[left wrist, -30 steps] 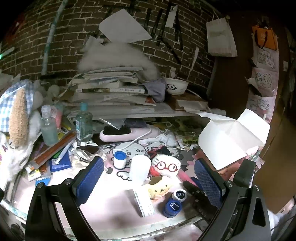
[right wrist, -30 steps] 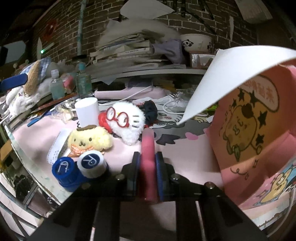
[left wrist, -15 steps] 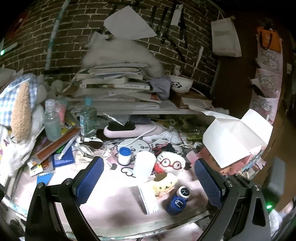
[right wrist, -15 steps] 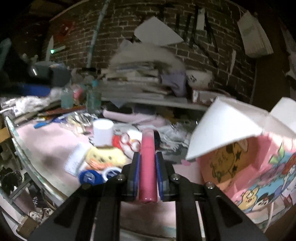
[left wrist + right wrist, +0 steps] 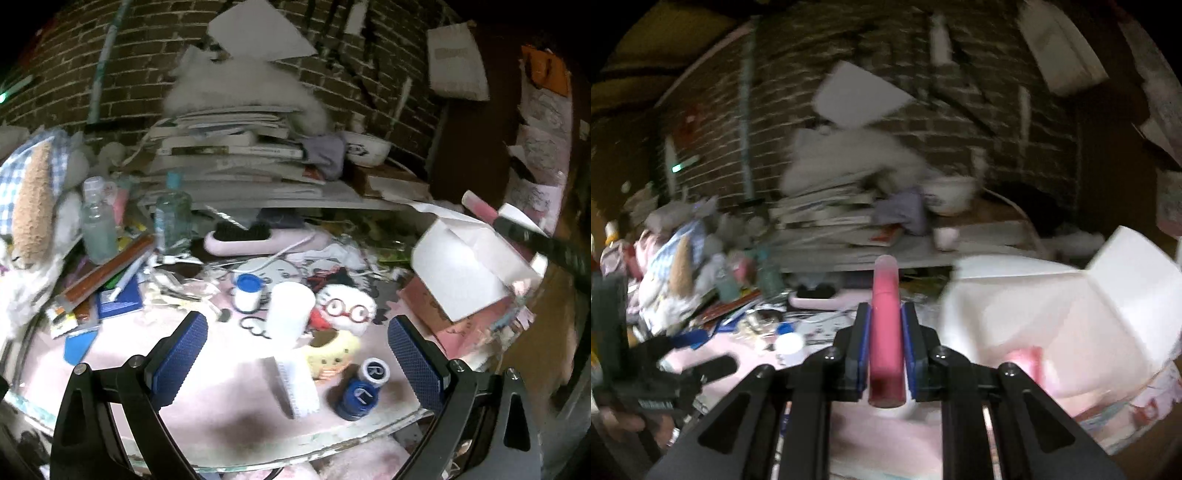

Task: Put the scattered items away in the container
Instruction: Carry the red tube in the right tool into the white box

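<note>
My right gripper [image 5: 885, 334] is shut on a pink tube [image 5: 885, 321] that sticks out forward between its pads, lifted above the pink table. In the left wrist view that tube [image 5: 480, 208] shows above the open white-flapped pink box [image 5: 465, 273] at the right. My left gripper [image 5: 295, 354] stands open above the table's near edge, with nothing between its blue pads [image 5: 177, 356]. Ahead of it lie a white cup [image 5: 288, 314], a white plush with red glasses [image 5: 347, 308], a yellow plush [image 5: 332, 354], a blue-and-white lens case [image 5: 364, 387] and a white comb-like strip [image 5: 297, 384].
A stack of books [image 5: 236, 155] with a white furry thing fills the back, a panda bowl [image 5: 367, 149] beside it. Two bottles [image 5: 98, 221], a pink hairbrush [image 5: 258, 240], a blue-capped jar [image 5: 248, 293] and stationery crowd the left. The box [image 5: 1052, 321] sits at right.
My right gripper has risen from the table with the pink tube and now hangs by the box's flaps. The left gripper has stayed almost still.
</note>
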